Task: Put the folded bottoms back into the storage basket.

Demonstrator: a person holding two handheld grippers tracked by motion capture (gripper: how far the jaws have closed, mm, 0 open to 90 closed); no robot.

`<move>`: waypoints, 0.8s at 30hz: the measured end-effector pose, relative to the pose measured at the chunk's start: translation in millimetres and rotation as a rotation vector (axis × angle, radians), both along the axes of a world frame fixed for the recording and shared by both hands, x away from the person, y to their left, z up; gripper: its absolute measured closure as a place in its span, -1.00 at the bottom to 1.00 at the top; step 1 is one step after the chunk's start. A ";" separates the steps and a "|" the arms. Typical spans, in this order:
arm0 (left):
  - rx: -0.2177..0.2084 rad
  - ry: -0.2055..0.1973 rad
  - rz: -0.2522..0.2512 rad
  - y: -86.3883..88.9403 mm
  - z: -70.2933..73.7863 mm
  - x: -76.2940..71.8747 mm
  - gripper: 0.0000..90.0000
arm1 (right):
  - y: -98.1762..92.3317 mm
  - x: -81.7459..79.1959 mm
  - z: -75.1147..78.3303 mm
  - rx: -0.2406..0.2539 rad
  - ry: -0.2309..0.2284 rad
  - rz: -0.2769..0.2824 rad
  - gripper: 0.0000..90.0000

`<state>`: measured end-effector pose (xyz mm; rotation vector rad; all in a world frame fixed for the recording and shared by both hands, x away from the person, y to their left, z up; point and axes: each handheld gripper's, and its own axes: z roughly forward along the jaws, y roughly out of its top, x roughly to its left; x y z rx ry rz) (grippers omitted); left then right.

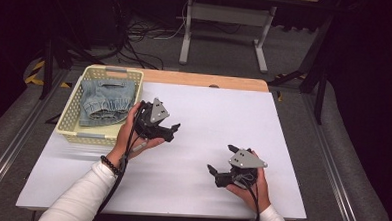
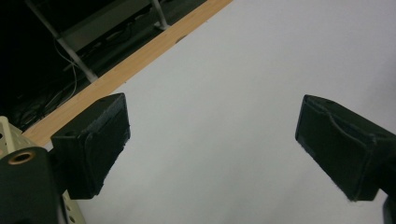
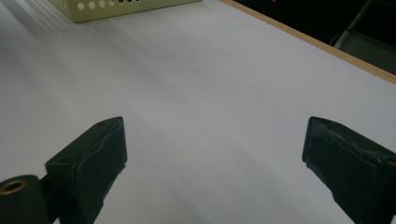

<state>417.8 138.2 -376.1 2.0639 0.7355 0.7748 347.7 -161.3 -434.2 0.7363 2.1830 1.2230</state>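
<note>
We note the right gripper [image 1: 220, 164] nearest us, jaws spread, empty above the white desk [image 1: 208, 121]. Farther on, the left gripper [image 1: 172, 131] is likewise spread and empty, just beside the basket [image 1: 68, 116], whose folded jeans [image 1: 107, 101] lie partly hidden by its wall.

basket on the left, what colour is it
Pale yellow, with small holes in its walls. The basket shows best in the high view, with folded jeans inside.

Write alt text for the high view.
A person holds two open grippers, left gripper and right gripper, above a white table. Folded jeans lie in a cream basket at the table's far-left corner.
</note>
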 end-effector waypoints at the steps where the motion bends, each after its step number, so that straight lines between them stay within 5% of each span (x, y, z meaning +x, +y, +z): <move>1: 0.001 -0.005 -0.007 -0.4 -0.2 -2.0 -0.75 | -0.3 -0.1 0.4 0.000 -0.002 0.000 -0.85; 24: -0.005 -0.015 -0.072 0.1 -26.5 -38.7 -0.75 | 1.7 -0.9 -1.2 -0.001 -0.004 0.005 -0.85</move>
